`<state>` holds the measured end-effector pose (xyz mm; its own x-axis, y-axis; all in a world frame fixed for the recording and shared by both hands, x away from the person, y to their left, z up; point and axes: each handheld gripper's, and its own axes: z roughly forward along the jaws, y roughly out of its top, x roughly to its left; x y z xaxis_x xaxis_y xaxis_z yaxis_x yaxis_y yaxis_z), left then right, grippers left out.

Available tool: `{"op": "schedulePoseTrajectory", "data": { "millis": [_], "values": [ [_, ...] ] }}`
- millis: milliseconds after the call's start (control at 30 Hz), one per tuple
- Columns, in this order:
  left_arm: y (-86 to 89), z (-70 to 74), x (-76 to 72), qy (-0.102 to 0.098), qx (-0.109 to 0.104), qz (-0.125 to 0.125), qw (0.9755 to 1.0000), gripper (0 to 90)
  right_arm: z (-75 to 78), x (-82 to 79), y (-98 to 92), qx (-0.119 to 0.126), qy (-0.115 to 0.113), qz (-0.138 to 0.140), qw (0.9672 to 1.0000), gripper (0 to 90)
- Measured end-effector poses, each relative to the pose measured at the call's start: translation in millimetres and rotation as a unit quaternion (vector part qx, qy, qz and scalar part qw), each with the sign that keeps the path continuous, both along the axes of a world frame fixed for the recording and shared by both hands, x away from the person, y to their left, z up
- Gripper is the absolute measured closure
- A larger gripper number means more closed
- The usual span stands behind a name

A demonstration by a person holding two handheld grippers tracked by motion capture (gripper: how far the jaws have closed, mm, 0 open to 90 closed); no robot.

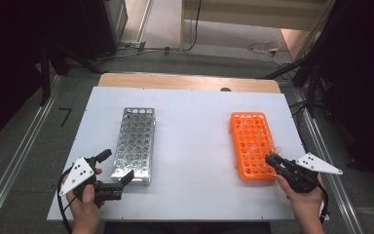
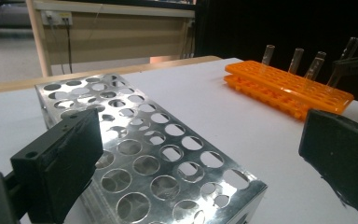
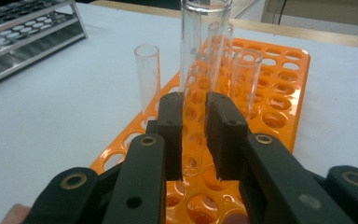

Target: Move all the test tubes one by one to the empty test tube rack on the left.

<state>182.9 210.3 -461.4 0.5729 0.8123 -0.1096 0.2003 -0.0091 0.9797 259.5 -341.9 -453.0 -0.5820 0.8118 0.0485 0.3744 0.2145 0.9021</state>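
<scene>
A: Gripping a glass tube [image 3: 196, 70], is it? That's what the right gripper [image 3: 195, 135] looks to be doing.

B: Yes. Its fingers [image 3: 170, 135] are clenched on the clear tube from both sides, low on the glass, and the tube stands upright over the near end of the orange rack [image 3: 279, 93]. I can't tell whether its bottom end sits in a hole or hangs just above one.

A: And the other hand?

B: The left gripper [image 1: 119, 183] sits at the near end of the metal rack [image 1: 136, 141], fingers [image 2: 63, 163] spread wide with nothing between them. One finger is just beside the rack's near corner; whether it touches, I can't say.

A: How far along would you put it?

B: Early, I'd judge. The metal rack's holes look empty in the left gripper view, while at least three more tubes [image 2: 297, 58] stand in the orange rack besides the one being held. If the tubes are going across to the metal rack, none has arrived.

A: So what's left?

B: Carrying this tube across the white tabletop [image 1: 190, 146], seating it in a hole, then the rest, one at a time. The two racks lie well apart, so each trip crosses open surface.
</scene>
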Motion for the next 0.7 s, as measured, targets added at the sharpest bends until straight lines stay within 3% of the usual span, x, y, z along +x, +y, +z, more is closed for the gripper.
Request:
{"op": "schedulePoseTrajectory", "data": {
  "millis": [167,400,467,700],
  "values": [
    [-6.4,2.5,0.3,0.004,-0.001,-0.010,0.9999,0.0,8.2,-7.2,1.4,0.000,-0.007,0.007,1.0000,74.2],
    [-25.6,10.1,-1.1,0.006,-0.005,-0.038,0.9992,0.0,15.5,-15.7,19.4,-0.003,-0.009,0.042,0.9991,74.2],
    [-34.5,12.8,-0.8,0.006,-0.001,-0.057,0.9984,0.0,16.7,-19.1,32.2,-0.004,-0.006,0.064,0.9979,74.2],
    [-49.6,16.6,-0.6,0.008,0.001,-0.076,0.9971,0.0,16.9,-27.3,64.6,-0.013,0.001,0.112,0.9936,74.2]
  ]
}}
